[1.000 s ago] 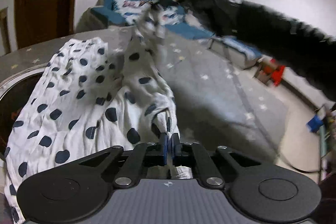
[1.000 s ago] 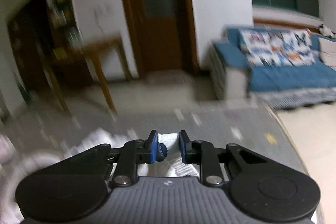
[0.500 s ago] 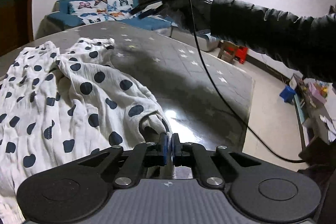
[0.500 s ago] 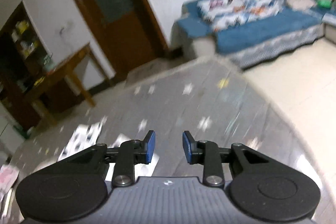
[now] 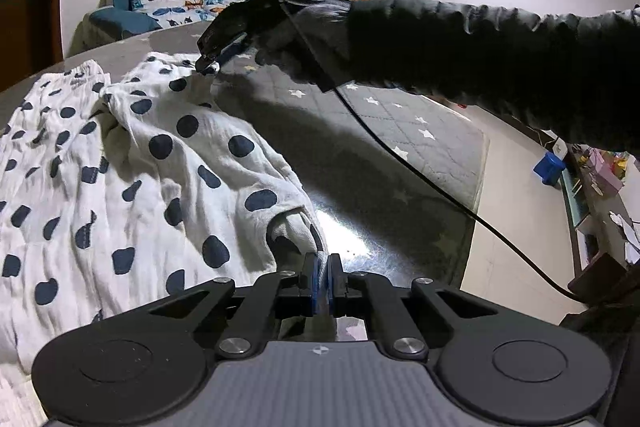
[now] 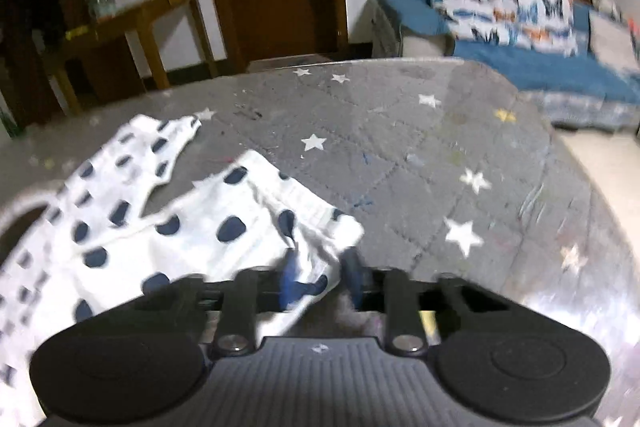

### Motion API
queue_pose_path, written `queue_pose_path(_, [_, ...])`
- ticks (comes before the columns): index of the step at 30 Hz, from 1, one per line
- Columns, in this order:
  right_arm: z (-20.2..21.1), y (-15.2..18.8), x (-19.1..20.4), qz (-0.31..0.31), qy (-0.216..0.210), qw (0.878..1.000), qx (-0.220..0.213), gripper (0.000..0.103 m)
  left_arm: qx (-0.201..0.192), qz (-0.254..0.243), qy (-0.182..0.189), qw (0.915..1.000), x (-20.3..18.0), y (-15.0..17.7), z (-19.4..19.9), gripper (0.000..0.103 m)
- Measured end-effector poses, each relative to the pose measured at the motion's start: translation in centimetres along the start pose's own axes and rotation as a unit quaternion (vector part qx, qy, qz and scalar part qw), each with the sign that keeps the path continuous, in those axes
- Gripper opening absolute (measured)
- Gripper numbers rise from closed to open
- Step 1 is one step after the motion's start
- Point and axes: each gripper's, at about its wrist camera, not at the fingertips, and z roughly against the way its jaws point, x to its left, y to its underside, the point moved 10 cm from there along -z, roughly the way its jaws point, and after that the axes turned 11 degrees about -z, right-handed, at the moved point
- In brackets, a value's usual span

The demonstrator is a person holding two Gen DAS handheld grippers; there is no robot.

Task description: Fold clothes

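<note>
Spotted garment lying on a star-patterned counter

A grey quilted counter (image 5: 420,131) with white stars and a glossy, light-reflecting surface is carrying a white garment (image 5: 132,179) with dark blue dots, which is lying crumpled across its left side in both views, leaving the right side showing bare.

garment (image 5: 120,163): white, navy dots | table cover (image 6: 400,155): grey, white stars | sofa (image 6: 552,67): blue
</note>
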Motion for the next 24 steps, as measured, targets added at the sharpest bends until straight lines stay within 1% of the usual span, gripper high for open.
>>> queue_pose_path(1, [-0.2,-0.2,0.0,0.008,0.005,1.000,-0.004,0.006,0.000,0.002,0.003,1.0000,-0.1,-0.1,-0.2,0.005])
queue_pose_path(2, [-0.1,-0.6,-0.4,0.015,0.020,1.000,-0.014,0.005,-0.001,0.004,0.008,1.0000,-0.1,-0.2,-0.3,0.005])
queue_pose_path(5, [0.0,-2.4,-1.6,0.043,0.077,0.995,-0.049,0.004,-0.006,0.006,0.024,0.9997,-0.5,-0.7,-0.8,0.005])
queue_pose_path(6, [0.1,-2.8,-2.0,0.049,0.088,0.993,-0.055,0.004,-0.008,0.007,0.029,0.9995,-0.7,-0.9,-1.1,0.005])
queue_pose_path(7, [-0.1,-3.1,-2.6,0.048,0.096,0.993,-0.051,0.004,-0.010,0.007,0.034,0.9994,-0.9,-1.2,-1.4,0.005])
queue_pose_path(9, [-0.5,-3.7,-3.9,0.046,0.113,0.992,-0.045,0.006,-0.013,0.008,0.042,0.9990,-1.3,-1.7,-2.0,0.005])
queue_pose_path(12, [0.0,-3.9,-4.7,0.035,0.118,0.991,-0.051,0.013,-0.011,0.016,0.039,0.9991,-1.3,-1.9,-2.2,0.008])
queue_pose_path(14, [0.9,-4.0,-4.8,0.021,0.103,0.993,-0.057,0.021,-0.016,0.015,0.029,0.9993,-1.1,-2.1,-1.7,0.009])
queue_pose_path(15, [1.6,-3.9,-4.5,0.017,0.089,0.994,-0.055,0.027,-0.021,0.016,0.022,0.9994,-0.8,-2.2,-1.2,0.011])
queue_pose_path(16, [2.1,-3.6,-3.9,0.020,0.073,0.996,-0.051,0.034,-0.027,0.017,0.014,0.9994,-0.5,-2.4,-0.7,0.015])
queue_pose_path(18, [3.2,-2.6,-2.3,0.029,0.039,0.998,-0.042,0.038,-0.040,0.021,-0.007,0.9989,0.4,-2.5,0.6,0.022])
queue_pose_path(19, [3.5,-2.1,-1.8,0.033,0.027,0.998,-0.037,0.038,-0.043,0.026,-0.020,0.9985,1.1,-2.5,1.1,0.029])
queue_pose_path(20, [4.0,-1.1,-0.5,0.037,0.003,0.999,-0.026,0.039,-0.047,0.030,-0.034,0.9979,1.7,-2.5,1.7,0.033])
queue_pose_path(21, [4.4,-0.2,0.4,0.039,-0.015,0.999,-0.016,0.041,-0.049,0.035,-0.047,0.9971,2.3,-2.4,2.2,0.033])
queue_pose_path(22, [4.7,0.8,1.3,0.041,-0.031,0.999,-0.005,0.045,-0.047,0.043,-0.062,0.9960,3.1,-2.3,2.5,0.033])
queue_pose_path(24, [5.3,2.8,3.0,0.051,-0.059,0.997,0.014,0.051,-0.039,0.066,-0.092,0.9928,4.8,-1.8,3.1,0.036])
